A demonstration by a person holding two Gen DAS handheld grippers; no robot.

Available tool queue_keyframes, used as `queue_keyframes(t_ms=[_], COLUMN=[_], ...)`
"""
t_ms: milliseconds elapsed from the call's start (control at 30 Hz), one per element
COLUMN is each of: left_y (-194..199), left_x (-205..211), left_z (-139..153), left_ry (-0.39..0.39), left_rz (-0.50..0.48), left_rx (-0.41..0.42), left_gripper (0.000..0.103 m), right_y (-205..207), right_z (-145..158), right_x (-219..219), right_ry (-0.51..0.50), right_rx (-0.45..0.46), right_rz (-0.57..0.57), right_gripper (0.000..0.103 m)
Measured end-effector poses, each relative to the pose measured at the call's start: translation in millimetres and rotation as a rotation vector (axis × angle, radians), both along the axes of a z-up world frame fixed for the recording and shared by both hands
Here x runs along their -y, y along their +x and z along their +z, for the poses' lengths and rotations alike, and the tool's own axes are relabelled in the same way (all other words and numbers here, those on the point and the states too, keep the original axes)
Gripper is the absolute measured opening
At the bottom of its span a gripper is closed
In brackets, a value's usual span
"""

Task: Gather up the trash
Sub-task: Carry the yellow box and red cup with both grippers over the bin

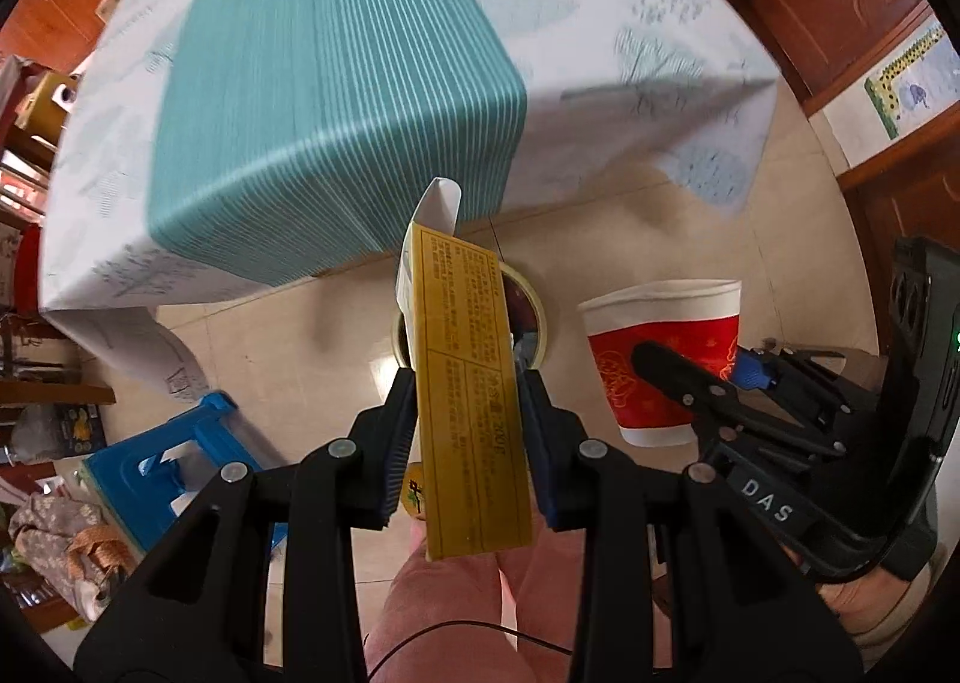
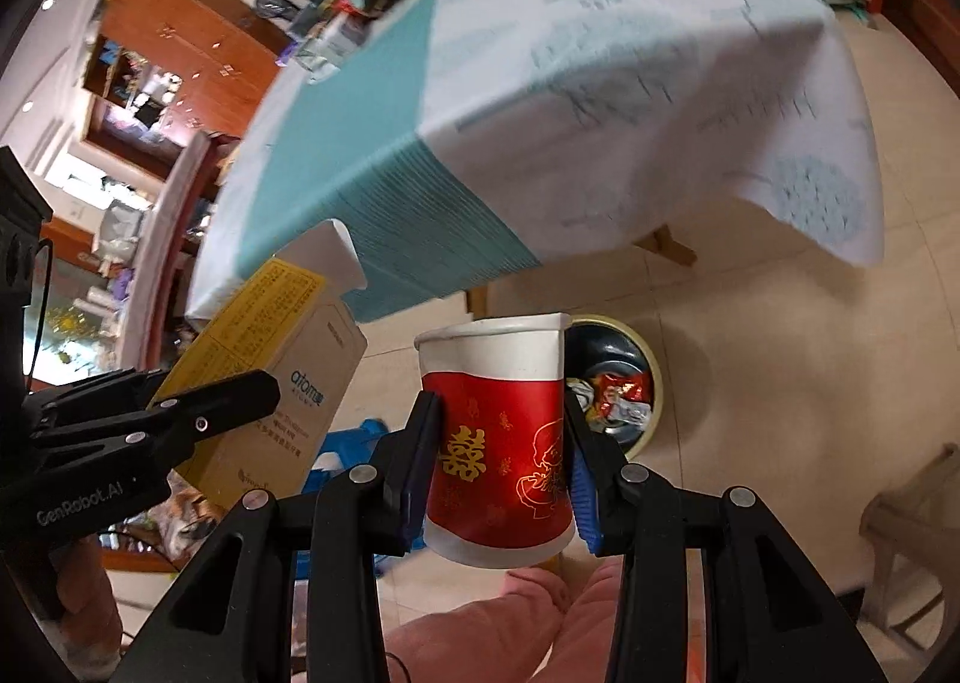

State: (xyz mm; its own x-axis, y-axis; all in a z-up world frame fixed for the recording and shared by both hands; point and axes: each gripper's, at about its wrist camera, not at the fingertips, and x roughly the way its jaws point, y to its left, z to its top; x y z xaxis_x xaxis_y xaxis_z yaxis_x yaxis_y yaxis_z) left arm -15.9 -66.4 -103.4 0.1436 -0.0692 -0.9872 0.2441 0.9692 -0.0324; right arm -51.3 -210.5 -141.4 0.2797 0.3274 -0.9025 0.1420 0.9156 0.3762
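Two tongs each carry trash above the floor. The left tongs (image 1: 465, 419) are closed on a yellow box (image 1: 468, 383); the right tongs (image 2: 501, 467) are closed on a red cup (image 2: 498, 437), squashing its wall. Below and beyond sits the bin (image 2: 651, 377), already holding wrappers. Farther off is the cloth-covered worktop (image 1: 336, 83). Risk: the long box tips in its narrow grip, or either item is let go short of the bin.

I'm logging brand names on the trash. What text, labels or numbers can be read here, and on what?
"atom": white face of the yellow carton in the left hand-held gripper.
"DAS": body of the right hand-held gripper.
"GenRobot.AI": body of the left one.
Gold double-happiness sign "囍": red paper cup.
Dense print on the carton's yellow side: too small to read.
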Motion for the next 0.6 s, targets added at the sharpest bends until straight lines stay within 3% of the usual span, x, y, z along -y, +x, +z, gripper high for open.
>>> queue_keyframes(t_ms=[600], left_y=[33], left_x=[4], left_z=[-185], left_ry=[0.012], left_rz=[-0.096], left_rx=[-0.058], left_gripper=[0.030], right_y=[-24], right_z=[-167], right_x=[10], right_ry=[-0.103], right_rx=[-0.080], right_rz=[-0.260], right_gripper=[0.039])
